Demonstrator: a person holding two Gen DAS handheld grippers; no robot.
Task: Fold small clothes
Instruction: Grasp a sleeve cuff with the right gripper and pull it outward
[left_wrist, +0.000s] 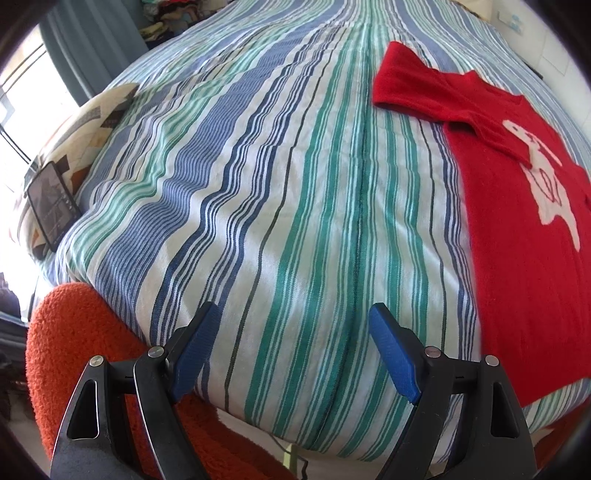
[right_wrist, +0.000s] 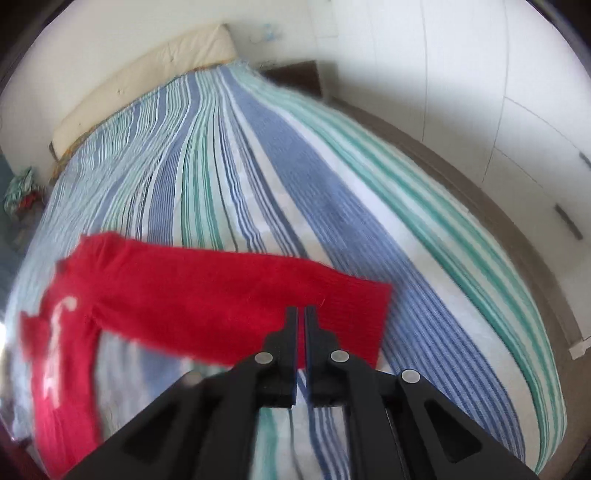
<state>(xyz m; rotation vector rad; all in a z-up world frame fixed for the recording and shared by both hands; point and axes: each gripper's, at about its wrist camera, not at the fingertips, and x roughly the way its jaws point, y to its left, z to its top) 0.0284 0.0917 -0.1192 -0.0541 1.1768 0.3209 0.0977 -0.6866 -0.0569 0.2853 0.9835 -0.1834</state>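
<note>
A small red sweater with a white animal figure lies flat on the striped bed cover, at the right of the left wrist view, one sleeve folded across its chest. My left gripper is open and empty, low over the cover, left of the sweater. In the right wrist view my right gripper is shut on the sweater's other sleeve near its cuff and holds it stretched above the cover. The view is blurred.
A patterned pillow and a dark tablet lie at the bed's left. An orange fluffy seat stands at the near edge. A cream headboard cushion, a dark nightstand and white wardrobe doors border the bed.
</note>
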